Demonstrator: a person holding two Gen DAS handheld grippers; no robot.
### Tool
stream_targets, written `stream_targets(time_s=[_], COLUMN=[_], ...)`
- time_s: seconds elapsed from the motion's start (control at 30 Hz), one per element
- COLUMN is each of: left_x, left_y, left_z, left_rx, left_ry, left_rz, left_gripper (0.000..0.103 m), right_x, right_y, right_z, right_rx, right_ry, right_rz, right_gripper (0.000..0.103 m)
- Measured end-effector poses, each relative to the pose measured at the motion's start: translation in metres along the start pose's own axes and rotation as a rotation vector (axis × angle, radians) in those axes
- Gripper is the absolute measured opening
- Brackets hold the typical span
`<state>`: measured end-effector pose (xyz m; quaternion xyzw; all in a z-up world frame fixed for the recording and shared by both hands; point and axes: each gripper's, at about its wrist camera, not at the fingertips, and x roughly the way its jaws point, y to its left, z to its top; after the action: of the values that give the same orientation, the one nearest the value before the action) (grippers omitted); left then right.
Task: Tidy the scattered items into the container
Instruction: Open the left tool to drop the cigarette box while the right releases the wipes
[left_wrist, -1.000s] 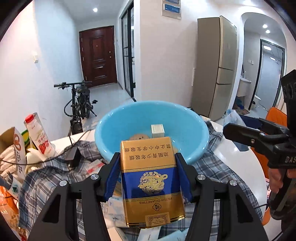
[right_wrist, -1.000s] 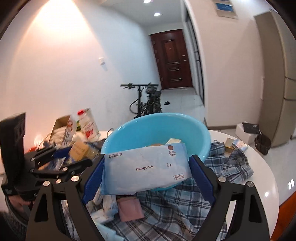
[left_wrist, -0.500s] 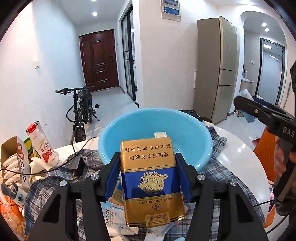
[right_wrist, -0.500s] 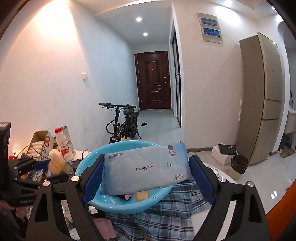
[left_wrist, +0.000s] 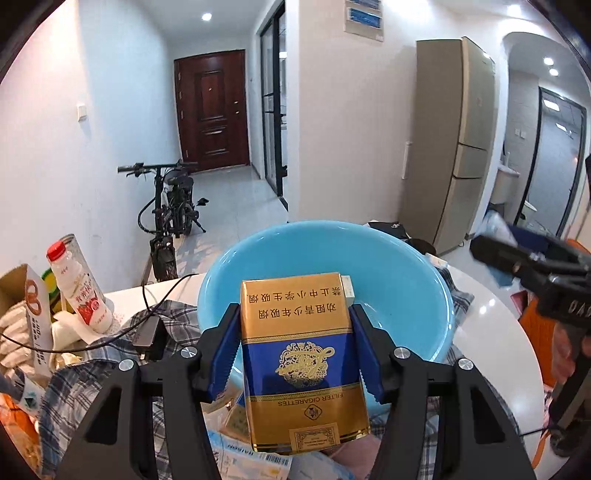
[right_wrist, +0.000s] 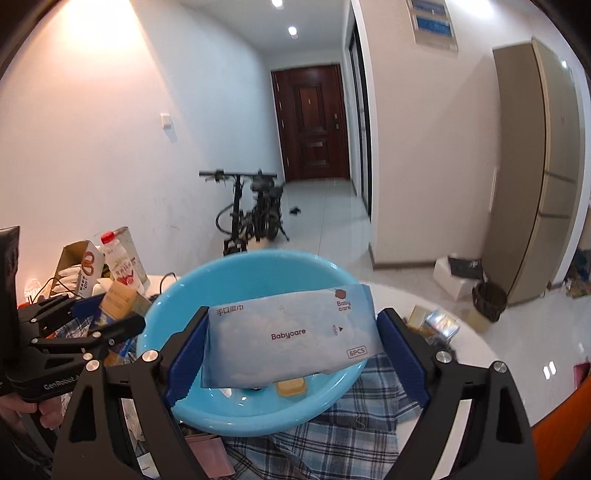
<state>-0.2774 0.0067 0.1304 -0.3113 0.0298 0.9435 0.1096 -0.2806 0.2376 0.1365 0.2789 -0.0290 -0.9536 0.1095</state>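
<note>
- My left gripper (left_wrist: 295, 343) clamps 1 glossy gold-and-blue cardboard pack (left_wrist: 301, 363), held in front of the basin's near rim.
- My right gripper (right_wrist: 291, 354) clamps 1 soft plastic wipes pouch (right_wrist: 286, 338) over the round, smooth blue basin (right_wrist: 236, 410).
- 1 plaid cloth (right_wrist: 373, 402) lies under the basin.

My left-wrist camera looks forward along my left claw (left_wrist: 293, 343), close above the cluttered surface (left_wrist: 491, 321), facing the blue basin (left_wrist: 399, 280) and the hallway door (left_wrist: 212, 110) beyond. My right-wrist camera sits a little higher over the same basin (right_wrist: 236, 410) — facing that door (right_wrist: 312, 122) too. Both share the bicycle (left_wrist: 170, 210) and the fridge (left_wrist: 450, 147) — each view catches the other claw at its edge.
</note>
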Motion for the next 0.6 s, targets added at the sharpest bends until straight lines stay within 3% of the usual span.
stream_targets(time_s=[0.37,0.6], left_x=[0.059,0.102], left_y=[-0.001,0.002], left_z=[0.026,0.042], left_rx=[0.035,0.010], left_ry=[0.071,0.160], left_rz=[0.029,-0.044], left_gripper=[0.060,0.060], right_x=[0.045,0.066], right_y=[-0.018,-0.020], right_z=[0.007,0.008], right_rx=[0.010,-0.027], right_ry=[0.088,0.120], right_rz=[-0.024,-0.019], right_gripper=[0.088,0.088])
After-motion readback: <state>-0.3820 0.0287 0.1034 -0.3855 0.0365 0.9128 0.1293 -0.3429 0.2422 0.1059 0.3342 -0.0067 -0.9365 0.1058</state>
